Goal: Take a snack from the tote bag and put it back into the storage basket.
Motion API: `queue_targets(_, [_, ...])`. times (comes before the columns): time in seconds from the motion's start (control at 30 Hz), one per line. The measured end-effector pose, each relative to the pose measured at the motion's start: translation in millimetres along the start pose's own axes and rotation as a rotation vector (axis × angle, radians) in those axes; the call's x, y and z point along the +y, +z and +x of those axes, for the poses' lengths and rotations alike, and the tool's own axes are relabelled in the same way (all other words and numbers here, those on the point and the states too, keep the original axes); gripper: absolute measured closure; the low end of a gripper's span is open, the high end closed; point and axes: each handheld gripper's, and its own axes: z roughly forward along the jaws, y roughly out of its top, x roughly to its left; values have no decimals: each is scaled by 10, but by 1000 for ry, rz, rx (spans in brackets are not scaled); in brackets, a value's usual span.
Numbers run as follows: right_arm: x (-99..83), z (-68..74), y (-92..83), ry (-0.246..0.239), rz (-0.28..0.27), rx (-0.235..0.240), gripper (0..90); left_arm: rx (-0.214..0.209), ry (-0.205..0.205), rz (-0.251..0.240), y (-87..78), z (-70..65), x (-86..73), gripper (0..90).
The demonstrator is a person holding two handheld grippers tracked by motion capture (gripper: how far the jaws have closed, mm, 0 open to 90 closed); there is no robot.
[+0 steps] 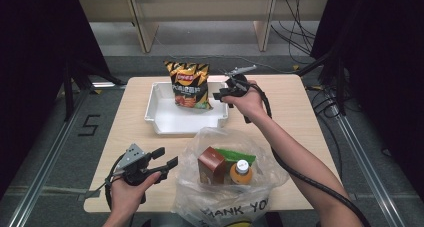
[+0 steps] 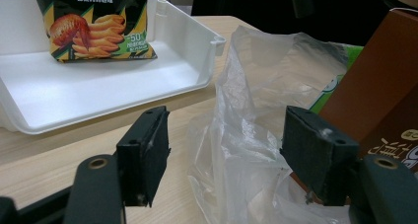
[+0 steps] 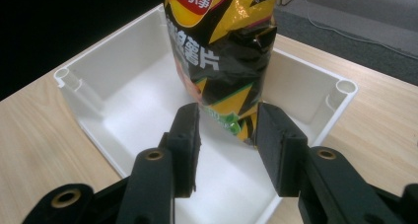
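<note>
One black-and-yellow chip bag (image 3: 222, 56), glossy and crinkled, upright in one white tray (image 3: 123, 76) just beyond the right gripper (image 3: 227, 135), jaws parted and empty.

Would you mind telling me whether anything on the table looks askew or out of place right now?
Nothing looks spilled or damaged. The chip bag stands upright at the back of the white tray rather than lying flat, its foil creased. The plastic bag sags open over the table's near edge, with a brown carton and a bottle inside.

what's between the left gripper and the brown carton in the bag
Only the clear plastic bag: its crumpled wall lies between the open left gripper and the brown carton, in the left gripper view.
</note>
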Motion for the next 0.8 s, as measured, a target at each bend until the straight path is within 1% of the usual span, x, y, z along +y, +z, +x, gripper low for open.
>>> queue_targets(0.03, [0,0,0,0,0,0,610,0,-2,2,-1,-1,-3,340])
queue_targets(0.07, [-37,7,-67,1,-6,-4,602,-6,-2,6,4,0,-9,344])
queue_targets(0.1, [-63,-18,-107,-27,-5,-10,599,-12,-1,5,10,2,-12,346])
queue_targets(0.13, [-81,22,-126,13,-17,2,594,-11,0,4,14,0,-15,347])
queue_targets(0.2, [-113,13,-192,-5,-17,-1,585,-3,3,15,13,-4,-18,347])
queue_targets(0.23, [-130,13,-213,-10,-27,1,582,-1,4,18,13,-9,-21,347])
queue_targets(0.27, [-140,6,-254,-17,-21,2,580,-10,10,17,18,-6,-23,346])
queue_targets(0.3, [-154,18,-286,-9,-22,3,578,-5,16,18,16,-8,-24,346])
queue_targets(0.33, [-168,12,-316,-21,-26,4,576,4,19,18,13,-17,-22,344])
queue_targets(0.37, [-180,29,-346,-8,-27,9,574,9,24,19,9,-18,-21,342])
queue_targets(0.4, [-196,41,-370,-5,-36,16,574,12,27,20,8,-18,-21,341])
queue_targets(0.43, [-211,30,-406,-24,-32,15,574,1,27,17,14,-12,-25,340])
queue_targets(0.47, [-228,13,-438,-44,-28,7,572,1,27,17,16,-11,-28,340])
queue_targets(0.5, [-250,31,-462,-38,-32,18,571,4,27,17,16,-12,-32,340])
queue_targets(0.53, [-272,32,-486,-43,-33,22,569,6,27,20,17,-12,-34,340])
queue_targets(0.6, [-314,48,-512,-18,-55,21,569,11,26,24,18,-16,-36,337])
queue_targets(0.63, [-344,58,-531,-9,-51,14,568,12,24,25,19,-18,-38,335])
queue_targets(0.67, [-364,54,-553,-8,-37,22,568,12,24,26,20,-18,-41,333])
queue_targets(0.7, [-394,83,-561,28,-47,15,567,11,25,28,20,-20,-43,332])
queue_targets(0.73, [-413,48,-581,-7,-43,20,567,9,25,28,20,-20,-45,331])
queue_targets(0.77, [-441,47,-598,-18,-36,25,566,9,24,29,21,-20,-48,330])
queue_targets(0.8, [-453,59,-608,1,-42,30,566,1,22,27,26,-17,-50,329])
